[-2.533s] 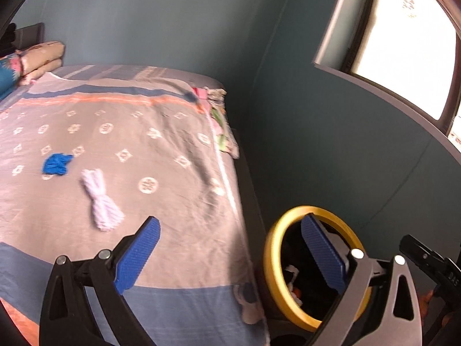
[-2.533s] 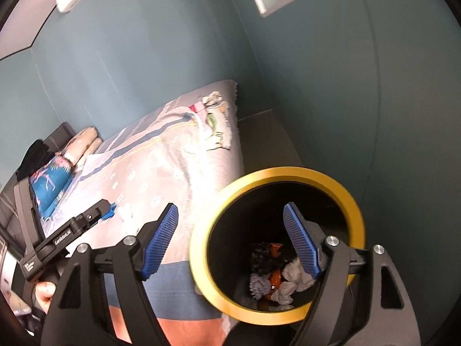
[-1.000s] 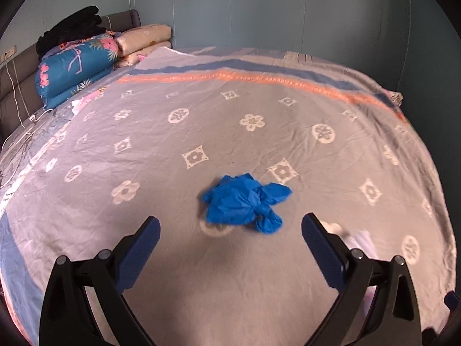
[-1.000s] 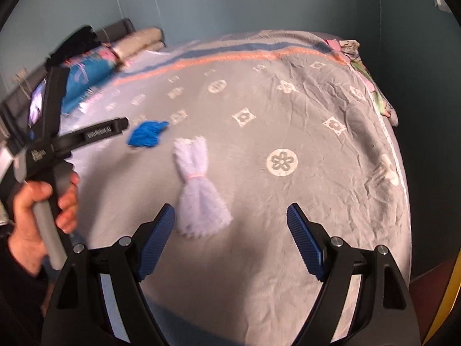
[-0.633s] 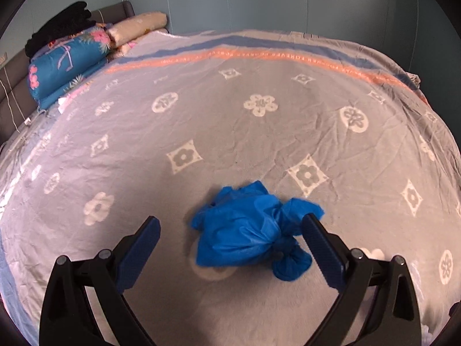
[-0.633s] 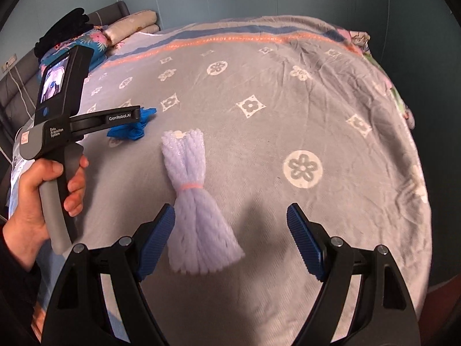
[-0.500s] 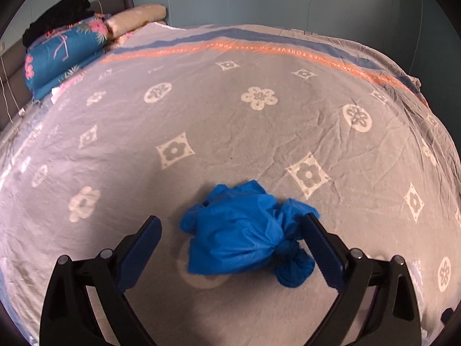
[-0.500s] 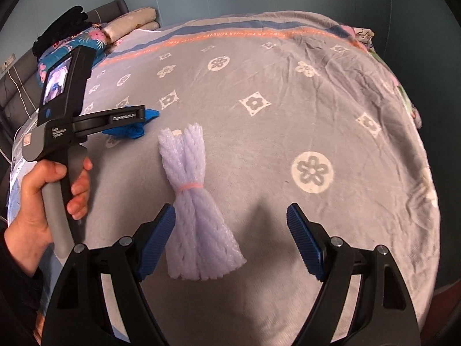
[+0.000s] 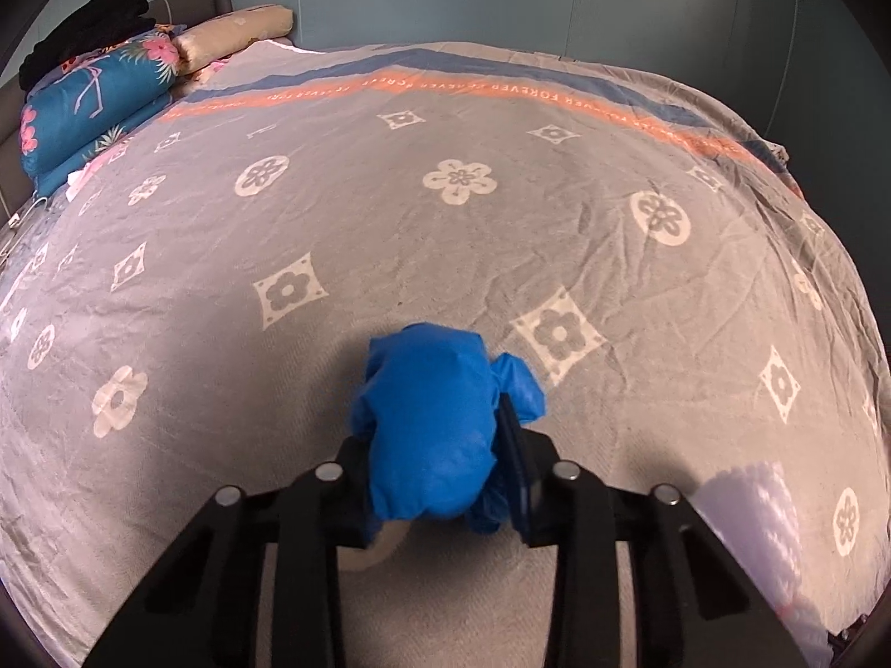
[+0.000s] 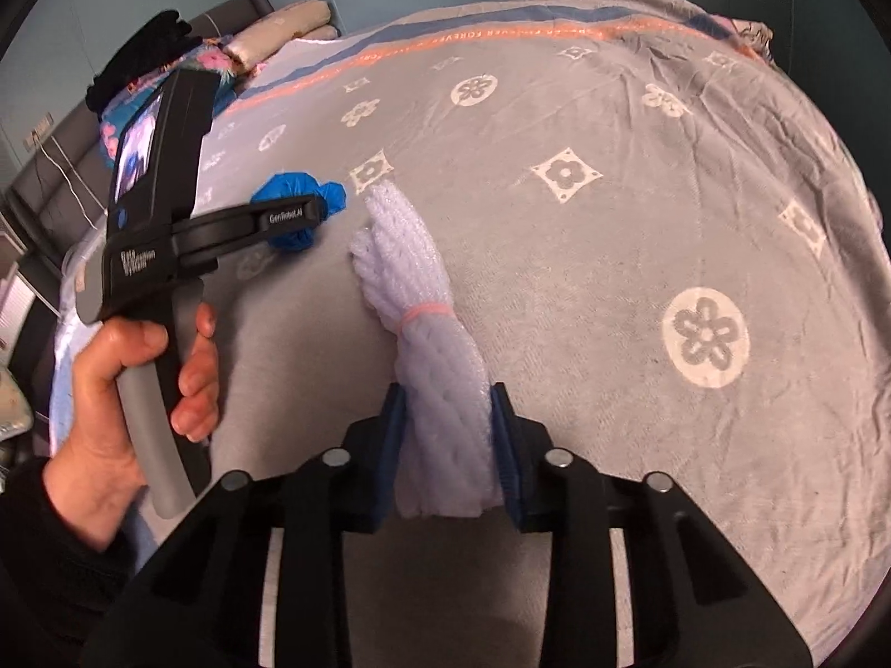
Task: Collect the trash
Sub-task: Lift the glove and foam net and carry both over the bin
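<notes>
Bed [image 9: 557, 234]: fills both views; a soft grey cover printed with pale flowers and diamonds, an orange and blue band across the top, fine creases at the right.
Pillows [image 9: 94, 106]: upper left of the left wrist view, a blue flowered roll and a tan one, with dark clothing on top.
Person's hand [image 10: 139, 378]: lower left of the right wrist view, wrapped round a grey handle.
Left gripper [image 9: 440, 467]: bottom centre of its own view; its jaws have just been closing and now clamp the blue wad.
Right gripper [image 10: 445, 445]: bottom centre of its own view; its jaws have just been closing and now pinch the lower half of the foam bundle.
Foam bundle [image 10: 423, 306]: pale lilac netted foam, long and ribbed, tied at the waist by 1 thin pink band, lying on the cover.
Blue wad [image 9: 429, 423]: crumpled thin blue material, glossy and limp, with a knotted lobe sticking out to the right.
Risk, foam: springy and squashy, so it may slide out of a loose pinch; the free upper half could flop and snag.
Risk, wad: its slippery film may slip free on the lift; the cover might get nipped too, though I cannot tell.
</notes>
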